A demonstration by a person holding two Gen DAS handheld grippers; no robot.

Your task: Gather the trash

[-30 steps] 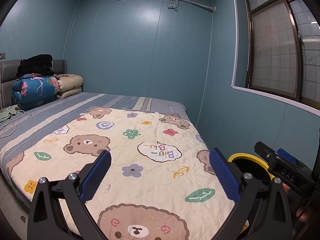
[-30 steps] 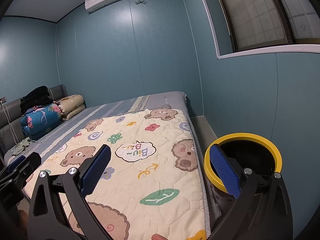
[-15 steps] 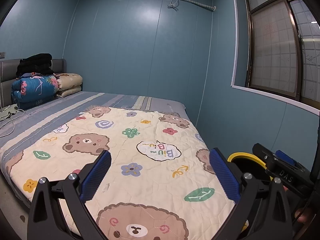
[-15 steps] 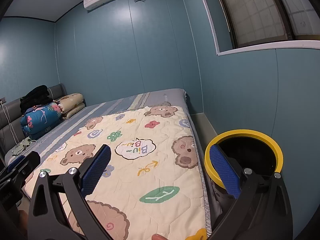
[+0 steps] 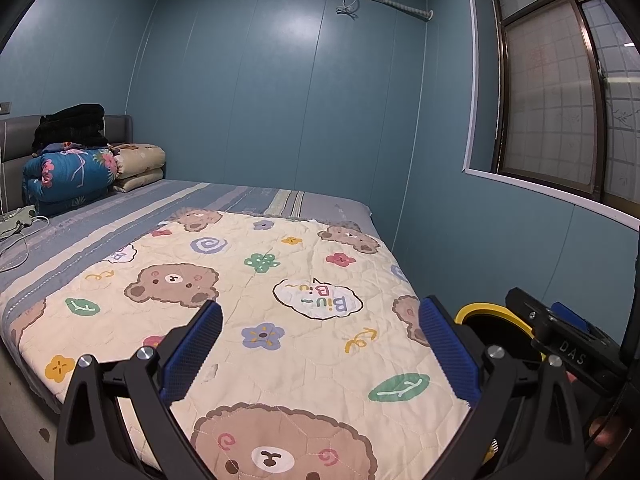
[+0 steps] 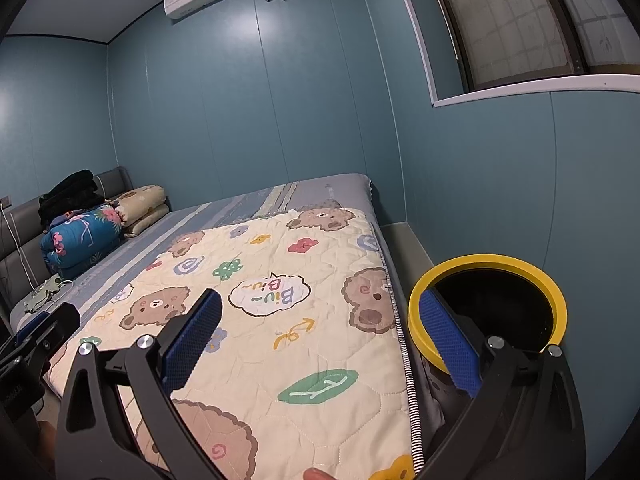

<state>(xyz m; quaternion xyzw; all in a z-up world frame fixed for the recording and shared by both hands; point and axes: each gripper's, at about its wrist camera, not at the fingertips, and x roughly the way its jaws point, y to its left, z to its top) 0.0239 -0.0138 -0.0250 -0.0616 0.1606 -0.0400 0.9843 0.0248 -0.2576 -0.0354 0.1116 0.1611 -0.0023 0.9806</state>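
Currently left gripper (image 5: 320, 354) and right gripper (image 6: 320, 350) both spread wide, empty, above bear-print quilt (image 5: 256, 304). No trash visible; yellow-rimmed bin (image 6: 490, 266) beside bed. Scan quilt before descending, keep bin reachable.

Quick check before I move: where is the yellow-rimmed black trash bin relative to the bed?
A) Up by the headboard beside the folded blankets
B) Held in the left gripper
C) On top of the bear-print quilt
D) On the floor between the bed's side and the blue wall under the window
D: the yellow-rimmed black trash bin stands on the floor past the edge of the bear-print quilt, against the blue wall below the window.
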